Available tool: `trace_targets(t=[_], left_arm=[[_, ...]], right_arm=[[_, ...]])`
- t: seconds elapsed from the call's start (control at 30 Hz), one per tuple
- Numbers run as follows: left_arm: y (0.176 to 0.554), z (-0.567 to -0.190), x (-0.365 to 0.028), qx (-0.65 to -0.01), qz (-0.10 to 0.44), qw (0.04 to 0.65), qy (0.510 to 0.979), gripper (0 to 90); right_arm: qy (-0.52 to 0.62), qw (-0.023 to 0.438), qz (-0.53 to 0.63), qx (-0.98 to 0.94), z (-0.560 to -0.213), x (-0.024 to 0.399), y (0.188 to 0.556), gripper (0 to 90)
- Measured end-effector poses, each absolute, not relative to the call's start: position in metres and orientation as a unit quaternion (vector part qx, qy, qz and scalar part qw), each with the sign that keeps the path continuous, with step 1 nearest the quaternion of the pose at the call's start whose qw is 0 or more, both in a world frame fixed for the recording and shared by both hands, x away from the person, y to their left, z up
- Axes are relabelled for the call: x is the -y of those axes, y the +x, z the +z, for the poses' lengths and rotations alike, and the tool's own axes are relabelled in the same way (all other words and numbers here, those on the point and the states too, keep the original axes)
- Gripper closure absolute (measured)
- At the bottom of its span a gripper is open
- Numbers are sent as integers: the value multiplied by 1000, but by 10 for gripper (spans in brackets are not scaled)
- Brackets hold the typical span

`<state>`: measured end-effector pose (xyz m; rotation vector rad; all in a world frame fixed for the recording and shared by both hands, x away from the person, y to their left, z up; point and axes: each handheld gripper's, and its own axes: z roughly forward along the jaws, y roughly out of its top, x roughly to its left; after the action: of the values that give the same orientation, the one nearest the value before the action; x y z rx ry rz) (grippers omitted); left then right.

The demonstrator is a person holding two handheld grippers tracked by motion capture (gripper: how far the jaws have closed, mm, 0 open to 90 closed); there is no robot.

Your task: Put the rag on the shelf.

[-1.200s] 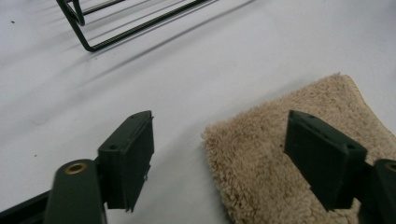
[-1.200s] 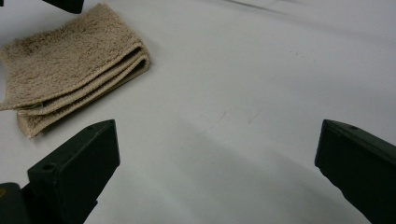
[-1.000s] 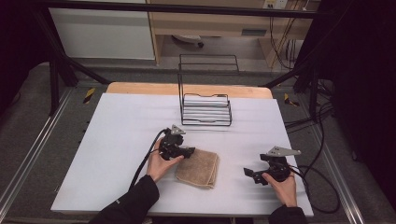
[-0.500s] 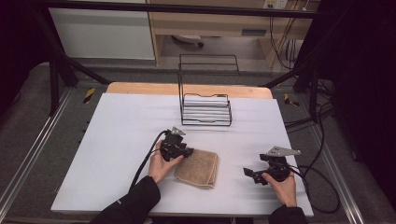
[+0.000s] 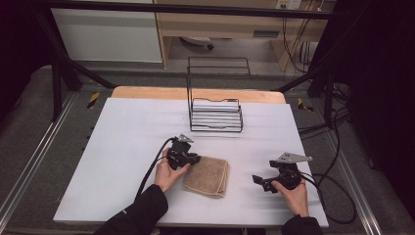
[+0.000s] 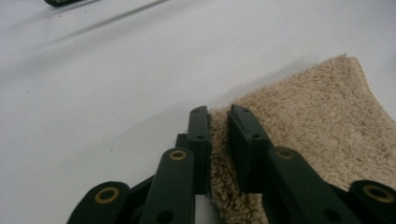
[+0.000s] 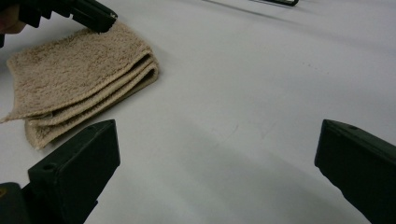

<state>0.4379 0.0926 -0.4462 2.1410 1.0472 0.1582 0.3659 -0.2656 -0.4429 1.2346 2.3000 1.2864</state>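
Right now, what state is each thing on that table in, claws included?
Towel: folded in layers, lying flat on the table, one edge pinched.
Left claw: jaws have just been closing, now shut on the towel's edge.
Right claw: jaws wide open, nothing between them, apart from the towel.
Wire rack: upright at the table's far side, nothing in it.

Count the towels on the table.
1: a folded tan towel near the table's front edge, its left edge pinched in the left tool.
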Motion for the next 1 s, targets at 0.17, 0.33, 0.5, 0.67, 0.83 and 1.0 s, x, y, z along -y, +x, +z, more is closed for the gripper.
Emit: trace_targets(t=[0.17,0.33,0.5,0.67,0.83,1.0], left_arm=[[437,-448,-94,-410,61,373,830,807],[435,-448,-92,-397,73,373,836,807],[435,-449,-92,-389,76,374,838,804],[434,-449,-91,-382,85,373,841,803],[435,-449,-92,-379,84,373,842,803],[434,-449,-91,-375,88,372,844,802]], right_arm=[[429,119,436,-782,-440,252,370,5],[442,126,430,-777,-437,231,377,7],[450,129,418,-778,-437,208,386,36],[449,124,415,-782,-436,188,395,100],[452,118,414,-781,-435,173,402,171],[453,122,395,-790,-442,154,412,301]])
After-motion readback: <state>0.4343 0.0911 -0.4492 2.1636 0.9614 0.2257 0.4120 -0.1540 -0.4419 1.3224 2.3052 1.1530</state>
